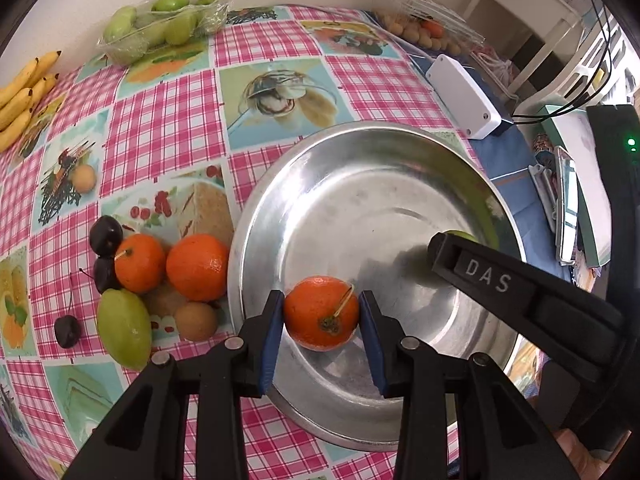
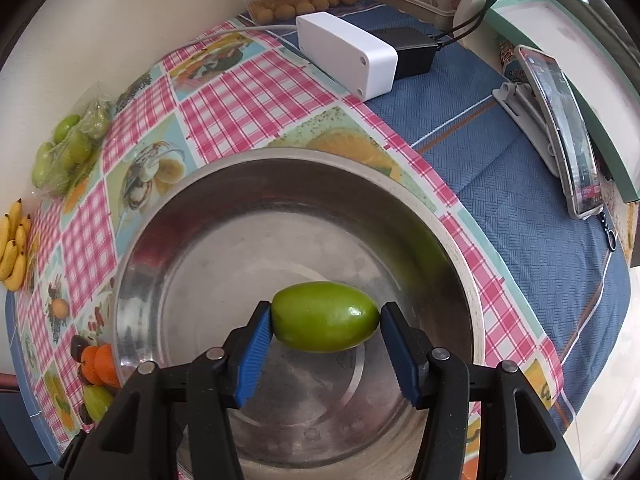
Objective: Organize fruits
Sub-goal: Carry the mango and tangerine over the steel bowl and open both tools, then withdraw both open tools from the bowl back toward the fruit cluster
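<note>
Left gripper: its blue-padded fingers are clamped on a round orange tangerine with a dry stem, one pad against each side, over the near part of the wide shiny metal bowl.
Right gripper: its fingers are clamped end to end on a smooth oval green fruit, held over the inside of the metal bowl; whether the fruit touches the bowl floor cannot be told.
Right gripper in the left view: its black arm reaches in over the bowl's right side, to the right of the left fingers.
Loose pile left of the left fingers: two more round orange tangerines, an oval green fruit, small brown round fruits and dark cherries, just outside the bowl on the desk with the pink checked cloth.
Beyond the fingers: a clear tray of green fruits, a bunch of yellow bananas, and a white plastic box.
</note>
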Motion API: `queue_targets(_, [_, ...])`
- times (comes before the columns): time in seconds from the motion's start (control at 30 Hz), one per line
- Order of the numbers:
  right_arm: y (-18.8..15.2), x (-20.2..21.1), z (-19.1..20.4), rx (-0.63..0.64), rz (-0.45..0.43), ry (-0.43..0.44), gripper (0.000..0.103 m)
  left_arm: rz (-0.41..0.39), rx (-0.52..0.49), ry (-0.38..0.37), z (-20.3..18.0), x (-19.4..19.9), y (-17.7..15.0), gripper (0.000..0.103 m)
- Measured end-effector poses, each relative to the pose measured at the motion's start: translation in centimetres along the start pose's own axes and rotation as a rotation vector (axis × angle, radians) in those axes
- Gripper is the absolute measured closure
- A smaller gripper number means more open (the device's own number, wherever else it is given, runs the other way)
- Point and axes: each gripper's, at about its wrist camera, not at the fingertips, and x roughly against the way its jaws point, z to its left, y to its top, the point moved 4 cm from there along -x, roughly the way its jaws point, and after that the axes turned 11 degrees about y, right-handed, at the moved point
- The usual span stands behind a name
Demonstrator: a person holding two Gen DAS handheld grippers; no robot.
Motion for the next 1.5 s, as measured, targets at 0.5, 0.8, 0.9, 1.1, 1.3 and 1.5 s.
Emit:
queue_targets(0.5, [0.6, 1.2, 0.7, 0.023, -0.038, 0.012, 0.035, -0.036, 0.016, -0.012, 0.5, 2.0, 0.4, 0.059])
queue_targets(0.8, [1.0, 3.2, 1.9, 0.067, -0.096, 0.029, 0.034, -0.057, 0.203, 0.09, 6.3, 3.7, 0.7, 0.055])
queue_targets(0.9, [0.8, 3.0, 2.5, 0.089, -0.084, 0.034, 0.034, -0.046, 0.291, 0.134, 9.1, 3.5, 0.6, 0.055])
queue_targets(1.1, [0.3, 2.4, 4.0, 0.149, -0.056, 0.039, 0.031, 0.021, 0.398, 0.145, 12.3, 2.3, -0.6, 0.053])
queue_targets(1.3, [-0.4, 1.7, 5.0, 0.202, -0.034, 0.031, 0.013, 0.027, 0.417, 0.151, 13.1, 2.1, -1.2, 0.027])
queue_targets(1.5, [-0.6, 1.6, 5.4, 0.232, -0.036, 0.032, 0.001, 0.026, 0.436, 0.174, 13.3, 2.0, -1.2, 0.017])
